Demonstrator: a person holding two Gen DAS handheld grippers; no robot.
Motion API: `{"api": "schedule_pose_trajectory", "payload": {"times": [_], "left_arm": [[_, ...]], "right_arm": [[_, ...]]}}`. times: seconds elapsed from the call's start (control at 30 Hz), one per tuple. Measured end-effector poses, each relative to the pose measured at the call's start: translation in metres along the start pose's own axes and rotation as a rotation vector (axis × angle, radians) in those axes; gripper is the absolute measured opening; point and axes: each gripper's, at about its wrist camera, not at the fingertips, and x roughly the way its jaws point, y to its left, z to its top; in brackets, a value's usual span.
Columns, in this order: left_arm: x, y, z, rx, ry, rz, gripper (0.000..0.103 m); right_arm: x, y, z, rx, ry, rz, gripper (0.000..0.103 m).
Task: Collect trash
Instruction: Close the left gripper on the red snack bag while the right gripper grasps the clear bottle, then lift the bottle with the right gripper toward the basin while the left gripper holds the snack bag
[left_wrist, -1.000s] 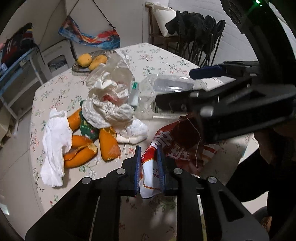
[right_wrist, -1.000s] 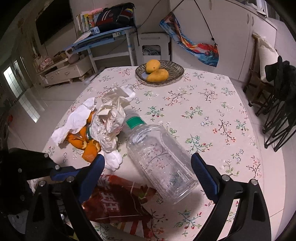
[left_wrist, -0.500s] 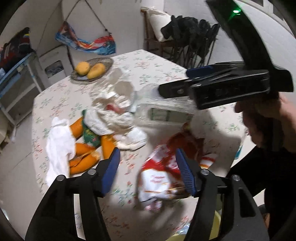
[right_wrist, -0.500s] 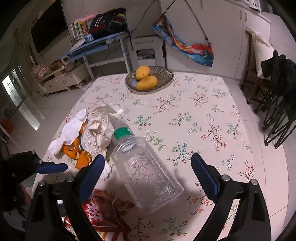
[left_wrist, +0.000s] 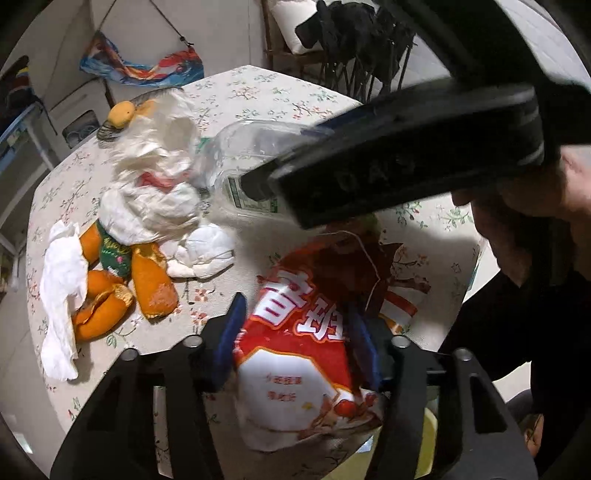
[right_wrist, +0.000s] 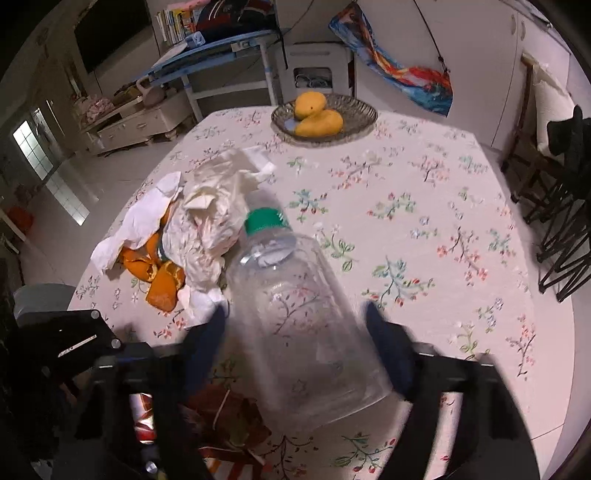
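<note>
1. At the far left of the flowered surface (right_wrist: 424, 192), in the right wrist view, a white paper napkin (right_wrist: 136, 225) lies over orange fruit peels (right_wrist: 159, 273).
2. Just right of them sits a heap of crumpled white wrapping paper (right_wrist: 214, 221), touching the neck of the bottle.
3. The clear plastic bottle (right_wrist: 303, 325) lies on its side. Its long axis runs away from the camera and slightly to the left, green cap (right_wrist: 264, 219) at the far end beside the paper, base toward the camera.
4. The right claw (right_wrist: 295, 328) straddles the bottle's body near its base. Its jaws are closing, one blue pad at each side; blur hides whether they press yet.
5. Beyond, a wicker dish (right_wrist: 354, 122) holds two mangoes (right_wrist: 317, 116).
6. In the left wrist view, the red and white snack bag (left_wrist: 303, 332) lies at the near edge of the surface, its long axis pointing away toward the bottle.
7. The left claw (left_wrist: 295, 339) has the bag between its closing jaws; the left pad sits just at the bag's edge, without a visible squeeze.
8. To the right, a hand (left_wrist: 524, 192) holds the right claw's handle.
</note>
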Motion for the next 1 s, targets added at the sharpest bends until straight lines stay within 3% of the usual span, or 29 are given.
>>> {"api": "schedule_pose_trajectory", "payload": {"times": [0.13,0.23,0.33,0.4,0.73,1.0], "left_arm": [[-0.007,0.006,-0.004,-0.040,-0.013,-0.008,0.038],[-0.015,0.008,-0.009,-0.062,-0.035,0.006,0.031],[-0.022,0.015,-0.011,-0.081,-0.049,0.031,0.016],[-0.026,0.017,-0.013,-0.106,-0.060,0.047,0.013],[-0.039,0.022,-0.024,-0.197,-0.092,0.080,0.012],[-0.068,0.032,-0.034,-0.315,-0.200,0.089,0.012]], "right_arm": [[-0.004,-0.004,-0.003,0.023,-0.010,-0.010,0.057],[-0.009,-0.014,-0.006,0.085,-0.018,0.030,0.056],[-0.015,-0.021,-0.010,0.145,-0.031,0.065,0.056],[-0.020,-0.027,-0.013,0.177,-0.039,0.087,0.055],[-0.036,-0.042,-0.026,0.299,-0.073,0.161,0.055],[-0.049,-0.059,-0.041,0.429,-0.113,0.249,0.055]]}}
